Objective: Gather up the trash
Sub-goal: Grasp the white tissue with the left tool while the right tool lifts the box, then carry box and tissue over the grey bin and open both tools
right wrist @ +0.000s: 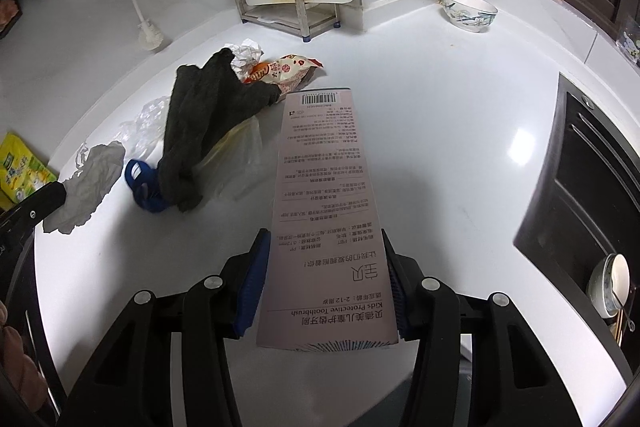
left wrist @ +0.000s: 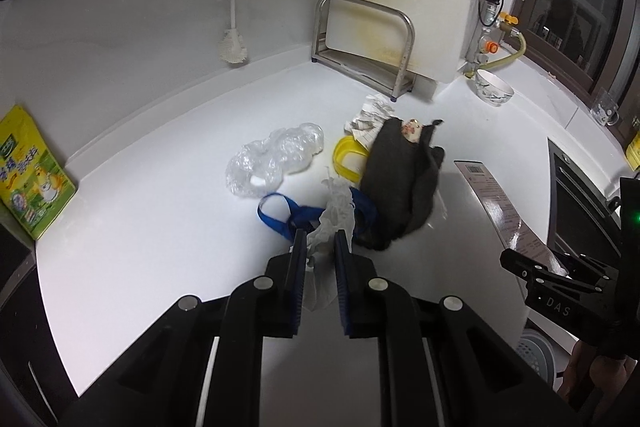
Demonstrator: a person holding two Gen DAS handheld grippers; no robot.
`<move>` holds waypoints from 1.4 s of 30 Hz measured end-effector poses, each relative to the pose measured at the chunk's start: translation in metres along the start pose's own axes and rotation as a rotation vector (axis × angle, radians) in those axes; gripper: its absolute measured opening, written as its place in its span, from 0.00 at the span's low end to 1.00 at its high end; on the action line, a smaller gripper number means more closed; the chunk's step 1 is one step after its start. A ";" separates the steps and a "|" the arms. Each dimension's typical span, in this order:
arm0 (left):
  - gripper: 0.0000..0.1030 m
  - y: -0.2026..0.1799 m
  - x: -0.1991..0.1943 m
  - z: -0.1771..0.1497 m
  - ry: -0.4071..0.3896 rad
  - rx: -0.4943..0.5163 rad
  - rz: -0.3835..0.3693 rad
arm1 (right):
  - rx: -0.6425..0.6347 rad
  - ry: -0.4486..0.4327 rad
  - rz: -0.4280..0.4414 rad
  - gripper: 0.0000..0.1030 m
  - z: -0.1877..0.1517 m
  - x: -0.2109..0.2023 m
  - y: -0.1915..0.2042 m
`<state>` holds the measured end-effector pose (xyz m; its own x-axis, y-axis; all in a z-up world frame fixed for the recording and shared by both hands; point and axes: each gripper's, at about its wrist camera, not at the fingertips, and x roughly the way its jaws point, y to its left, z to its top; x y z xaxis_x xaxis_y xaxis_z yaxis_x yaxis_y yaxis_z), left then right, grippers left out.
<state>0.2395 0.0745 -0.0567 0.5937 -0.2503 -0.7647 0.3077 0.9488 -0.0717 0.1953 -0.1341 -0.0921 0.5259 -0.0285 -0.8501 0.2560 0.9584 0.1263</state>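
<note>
Left hand-held gripper (left wrist: 320, 241) angled down, jaws nearly closed, right hand-held gripper (right wrist: 324, 239) angled down, jaws half spread

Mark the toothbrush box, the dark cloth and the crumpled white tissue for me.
toothbrush box (right wrist: 328, 211): right wrist view, middle of its printed back face.
dark cloth (left wrist: 400, 183): left wrist view, centre of the bunched fabric.
crumpled white tissue (left wrist: 336, 215): left wrist view, the part sticking out past the fingertips.

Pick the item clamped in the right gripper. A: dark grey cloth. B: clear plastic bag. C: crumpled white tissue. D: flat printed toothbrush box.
D: the right gripper has its pads pressed on both sides of the toothbrush box, while the tissue sits in the left gripper.
</note>
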 end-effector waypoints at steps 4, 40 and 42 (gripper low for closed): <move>0.14 -0.014 -0.017 -0.014 0.000 0.002 0.001 | -0.018 -0.002 0.008 0.48 -0.012 -0.017 -0.004; 0.14 -0.221 -0.058 -0.186 0.156 0.099 -0.065 | -0.073 0.199 0.101 0.48 -0.214 -0.100 -0.141; 0.14 -0.224 -0.052 -0.193 0.173 0.097 -0.058 | -0.084 0.222 0.103 0.48 -0.223 -0.094 -0.143</move>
<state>-0.0042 -0.0881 -0.1247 0.4390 -0.2598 -0.8601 0.4128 0.9086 -0.0637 -0.0712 -0.2054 -0.1446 0.3521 0.1243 -0.9277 0.1370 0.9736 0.1825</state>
